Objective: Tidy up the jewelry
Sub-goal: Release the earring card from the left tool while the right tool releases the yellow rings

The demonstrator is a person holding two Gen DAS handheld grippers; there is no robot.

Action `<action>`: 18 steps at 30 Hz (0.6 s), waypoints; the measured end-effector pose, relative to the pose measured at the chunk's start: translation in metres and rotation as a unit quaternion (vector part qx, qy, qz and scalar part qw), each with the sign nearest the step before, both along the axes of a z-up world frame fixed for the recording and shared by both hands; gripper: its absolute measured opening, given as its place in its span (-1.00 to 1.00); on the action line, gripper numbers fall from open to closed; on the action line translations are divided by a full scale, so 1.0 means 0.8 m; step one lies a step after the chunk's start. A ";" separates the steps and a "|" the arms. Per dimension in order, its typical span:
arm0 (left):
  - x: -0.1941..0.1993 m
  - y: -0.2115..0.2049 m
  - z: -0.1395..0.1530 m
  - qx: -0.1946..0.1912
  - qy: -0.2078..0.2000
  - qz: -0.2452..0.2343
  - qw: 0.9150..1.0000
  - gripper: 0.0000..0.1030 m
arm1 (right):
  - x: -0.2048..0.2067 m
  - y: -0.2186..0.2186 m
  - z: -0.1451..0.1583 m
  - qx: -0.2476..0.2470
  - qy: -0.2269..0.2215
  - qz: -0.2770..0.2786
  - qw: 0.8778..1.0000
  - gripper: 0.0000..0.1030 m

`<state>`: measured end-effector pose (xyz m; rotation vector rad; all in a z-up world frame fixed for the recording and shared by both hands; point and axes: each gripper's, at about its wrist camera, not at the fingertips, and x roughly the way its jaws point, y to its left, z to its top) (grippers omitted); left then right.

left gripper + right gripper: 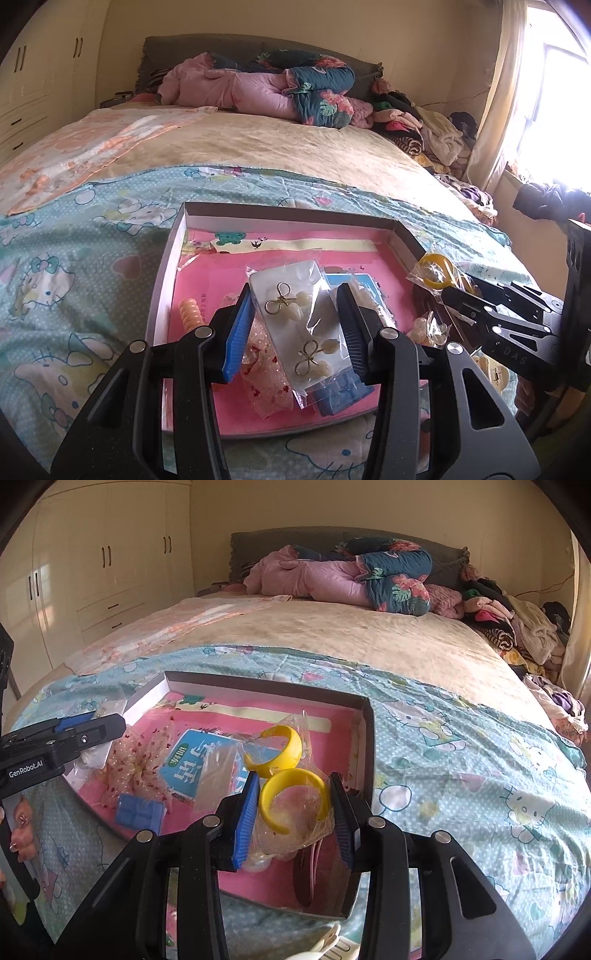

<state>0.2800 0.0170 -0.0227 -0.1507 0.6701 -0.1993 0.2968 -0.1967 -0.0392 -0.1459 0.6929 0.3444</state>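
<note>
two packets in the air: each claw carries one over the box, so we're mid-sort here.
box: a shallow box [168, 258] with a pink lining sits on the bed [461, 738], on the cartoon-cat sheet.
left claw: the left claw [295, 317] is clamped partway on a clear packet of bow earrings [295, 332]; both blue pads press its long edges, and the packet hangs above the box floor.
right claw: the right claw [295, 805] is clamped partway on a clear bag of yellow hoops [291, 786]; the nearer hoop sits right between the pads, the other pokes out ahead.
where they hover: earrings over the middle of the box, hoops over its right side, near the right wall.
already in the box: a blue case [139, 810], a teal printed card [195, 764], a see-through pouch with red specks [136, 771], and an orange ribbed piece [190, 314] by the left wall.
progress call: looks about halfway, i'd say. several pieces are in but lie loose and overlapping.
still to do: set both packets down, then probably tidy the pile.
outside the box: some pale bits show at the right claw's near edge; can't tell what they are.
</note>
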 end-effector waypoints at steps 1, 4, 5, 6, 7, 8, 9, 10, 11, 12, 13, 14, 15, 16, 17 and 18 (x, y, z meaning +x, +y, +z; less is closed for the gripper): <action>0.003 -0.003 -0.001 0.002 0.001 -0.001 1.000 -0.29 | 0.005 -0.002 0.000 -0.002 0.001 -0.001 1.000 -0.30; 0.012 -0.009 -0.005 0.003 0.005 -0.006 1.000 -0.29 | 0.017 -0.005 -0.002 -0.002 0.006 -0.008 1.000 -0.30; 0.015 -0.011 -0.006 0.003 0.006 -0.007 1.000 -0.29 | 0.021 -0.007 -0.003 -0.002 0.009 -0.012 1.000 -0.30; 0.017 -0.013 -0.008 0.003 0.008 -0.009 1.000 -0.29 | 0.025 -0.008 -0.004 -0.002 0.013 -0.014 1.000 -0.30; 0.019 -0.015 -0.010 0.002 0.009 -0.010 1.000 -0.29 | 0.029 -0.009 -0.006 -0.002 0.018 -0.015 1.000 -0.30; 0.022 -0.017 -0.013 0.003 0.011 -0.012 1.000 -0.29 | 0.034 -0.009 -0.008 -0.001 0.024 -0.017 1.000 -0.30; 0.025 -0.019 -0.014 0.004 0.013 -0.013 1.000 -0.29 | 0.038 -0.009 -0.010 -0.001 0.029 -0.017 0.999 -0.30; 0.027 -0.021 -0.016 0.005 0.015 -0.014 1.000 -0.29 | 0.042 -0.008 -0.011 -0.002 0.033 -0.016 0.999 -0.30; 0.029 -0.023 -0.018 0.006 0.017 -0.014 1.000 -0.29 | 0.044 -0.007 -0.013 -0.004 0.035 -0.017 0.999 -0.30; 0.030 -0.025 -0.020 0.005 0.018 -0.016 1.000 -0.29 | 0.047 -0.006 -0.015 -0.005 0.039 -0.015 0.999 -0.30; 0.032 -0.025 -0.022 0.006 0.019 -0.017 1.000 -0.29 | 0.050 -0.005 -0.016 -0.004 0.042 -0.014 0.999 -0.30; 0.034 -0.025 -0.023 0.007 0.020 -0.018 1.000 -0.29 | 0.053 -0.004 -0.017 -0.004 0.044 -0.014 0.999 -0.30; 0.035 -0.028 -0.026 0.007 0.021 -0.019 1.000 -0.29 | 0.056 -0.002 -0.018 -0.004 0.046 -0.014 0.999 -0.30; 0.036 -0.029 -0.028 0.008 0.023 -0.020 1.000 -0.29 | 0.059 -0.001 -0.019 -0.004 0.048 -0.015 0.999 -0.30; 0.037 -0.029 -0.030 0.009 0.025 -0.019 0.999 -0.29 | 0.062 0.000 -0.021 -0.006 0.051 -0.016 0.999 -0.30; 0.038 -0.030 -0.032 0.009 0.028 -0.019 0.999 -0.29 | 0.064 0.001 -0.024 -0.007 0.055 -0.016 0.998 -0.29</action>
